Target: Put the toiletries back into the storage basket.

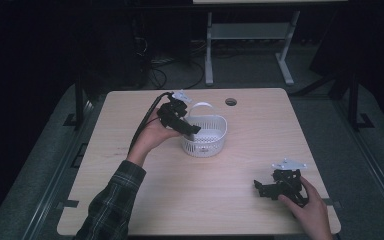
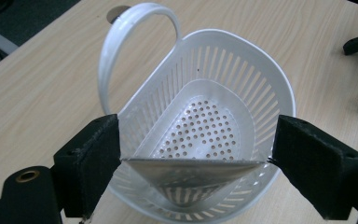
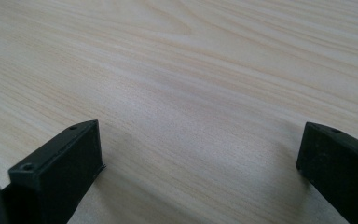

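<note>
A white slotted plastic basket [image 1: 206,136] with a loop handle [image 2: 121,42] stands mid-table. Inside it leans a perforated metal cone strainer [image 2: 205,130], its flat rim uppermost. My left gripper [image 1: 194,129] reaches in over the basket's left rim. Its jaws stand on either side of the strainer's rim [image 2: 193,163], with a thin gap showing at the right pad [image 2: 307,158], so the left gripper [image 2: 196,140] is open. My right gripper [image 1: 261,187] rests low at the table's front right, open [image 3: 200,140] over bare wood with nothing between its fingers.
The light wooden table [image 1: 240,210] has a round cable hole [image 1: 231,102] behind the basket. A white desk frame [image 1: 250,35] stands on the dark floor beyond the far edge. The left gripper's cable [image 1: 142,125] trails off to the left.
</note>
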`<state>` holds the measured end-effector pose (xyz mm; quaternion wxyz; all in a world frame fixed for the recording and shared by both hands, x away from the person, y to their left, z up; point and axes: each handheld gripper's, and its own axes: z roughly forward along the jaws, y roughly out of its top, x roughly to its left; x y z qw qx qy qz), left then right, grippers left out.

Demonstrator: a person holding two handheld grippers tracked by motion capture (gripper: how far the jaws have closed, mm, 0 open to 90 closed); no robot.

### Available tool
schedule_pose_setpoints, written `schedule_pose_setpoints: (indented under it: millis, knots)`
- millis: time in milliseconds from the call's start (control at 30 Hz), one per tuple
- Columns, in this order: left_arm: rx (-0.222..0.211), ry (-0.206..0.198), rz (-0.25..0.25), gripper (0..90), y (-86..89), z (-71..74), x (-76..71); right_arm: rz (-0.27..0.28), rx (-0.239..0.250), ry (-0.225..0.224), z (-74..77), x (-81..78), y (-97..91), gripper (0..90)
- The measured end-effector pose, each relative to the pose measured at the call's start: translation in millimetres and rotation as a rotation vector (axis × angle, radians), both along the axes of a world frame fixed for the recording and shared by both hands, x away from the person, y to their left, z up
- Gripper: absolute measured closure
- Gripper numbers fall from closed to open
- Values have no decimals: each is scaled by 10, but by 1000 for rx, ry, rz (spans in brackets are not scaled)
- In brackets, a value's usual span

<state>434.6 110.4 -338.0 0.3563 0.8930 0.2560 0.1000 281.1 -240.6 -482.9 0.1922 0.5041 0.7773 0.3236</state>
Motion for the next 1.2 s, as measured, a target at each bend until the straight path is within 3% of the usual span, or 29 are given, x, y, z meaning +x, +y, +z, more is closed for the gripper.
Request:
schedule_pose_setpoints:
  millis: [600,1200]
  knots:
    - [0,-49,20,136,276,165,-224,0,0,0,0,0,0,0]
    - [-19,-72,70,141,710,28,-582,0,1,1,1,-1,0,0]
